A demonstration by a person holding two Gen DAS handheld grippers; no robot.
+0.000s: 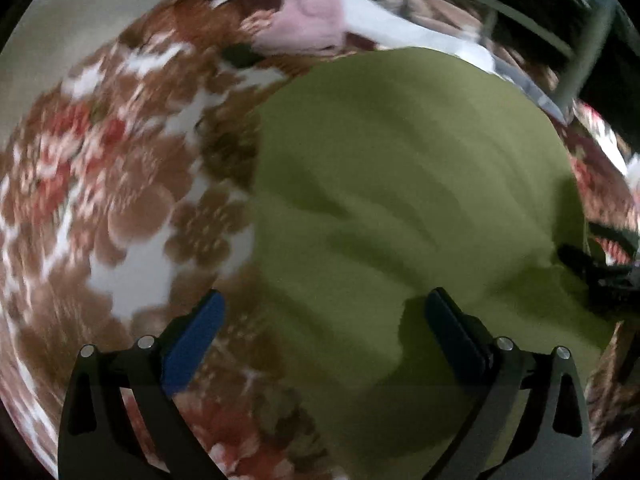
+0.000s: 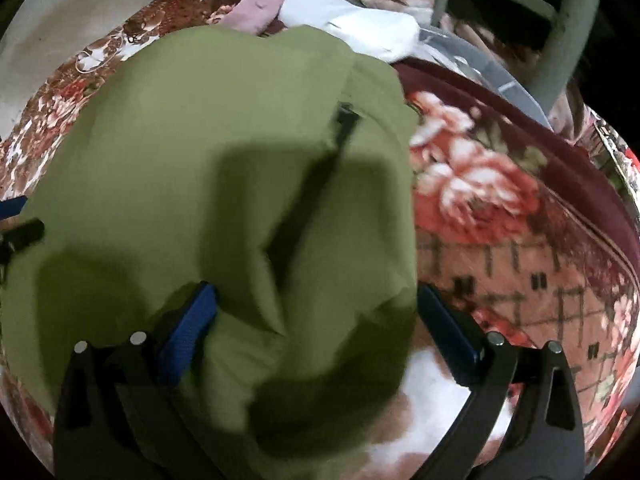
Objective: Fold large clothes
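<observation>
Both grippers (image 1: 326, 328) (image 2: 316, 320) have black linkage arms (silver screws) and blue finger pads (image 1: 192, 344).

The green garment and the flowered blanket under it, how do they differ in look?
The green garment is plain olive with a dark strip down its front; the flowered blanket is patterned in red, brown and white. The garment is bunched into folds, while the blanket lies spread beneath it. Both are soft cloth.

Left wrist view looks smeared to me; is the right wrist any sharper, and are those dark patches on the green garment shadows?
Left wrist: heavy motion blur on the floral blanket. Right wrist: a little sharper; the dark patches on the green garment look like shadows, apparently cast by the rig.
</observation>
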